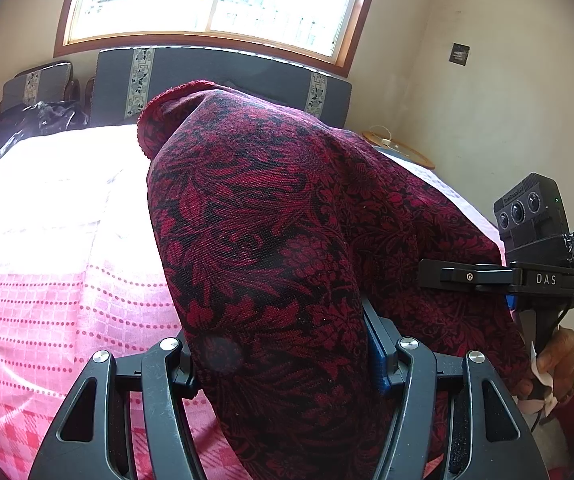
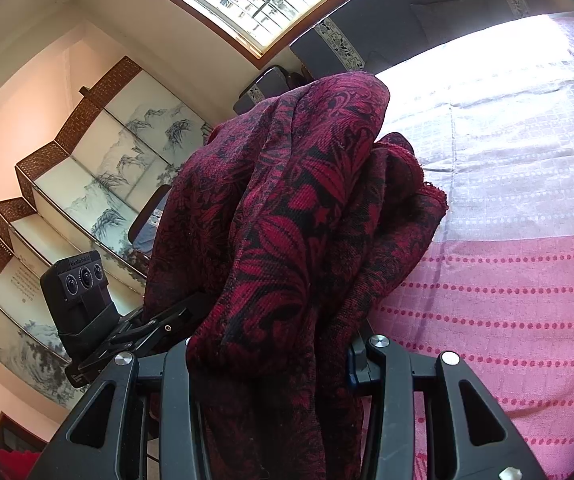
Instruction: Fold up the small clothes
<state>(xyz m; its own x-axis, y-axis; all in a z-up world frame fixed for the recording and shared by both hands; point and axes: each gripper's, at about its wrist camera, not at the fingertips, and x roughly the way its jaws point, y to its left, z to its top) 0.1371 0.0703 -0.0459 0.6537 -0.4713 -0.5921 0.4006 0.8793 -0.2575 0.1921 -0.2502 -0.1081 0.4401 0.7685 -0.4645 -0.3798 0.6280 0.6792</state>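
Left gripper [image 1: 287, 356]: jaws closed on a bunched fold of the red-and-black floral garment [image 1: 287, 220]. Cloth fills the gap between the jaws and drapes forward over them, so I cannot see the pinch point itself. A ribbed hem or cuff edge [image 1: 175, 92] shows at the top of the raised cloth.

Garment is held up off the bed [image 1: 47, 280], hanging between my two grippers over the pink checked bedspread. None of it looks spread flat yet.

Right gripper [image 2: 275, 356]: jaws likewise closed on the same garment [image 2: 287, 220], with thick, layered folds spilling over both jaws. From the left wrist view, my right hand [image 1: 555, 360] grips that tool's handle, just beside the hanging cloth.

Step in hand, as I judge it: lifting and sorting the garment out, before any fold is made.

Next move calls for: drawing the two grips apart to pull the cloth taut and find its true edges, then lowering it flat on the bedspread. Risk: both holds look like bunched handfuls, not corners, so it may land twisted.
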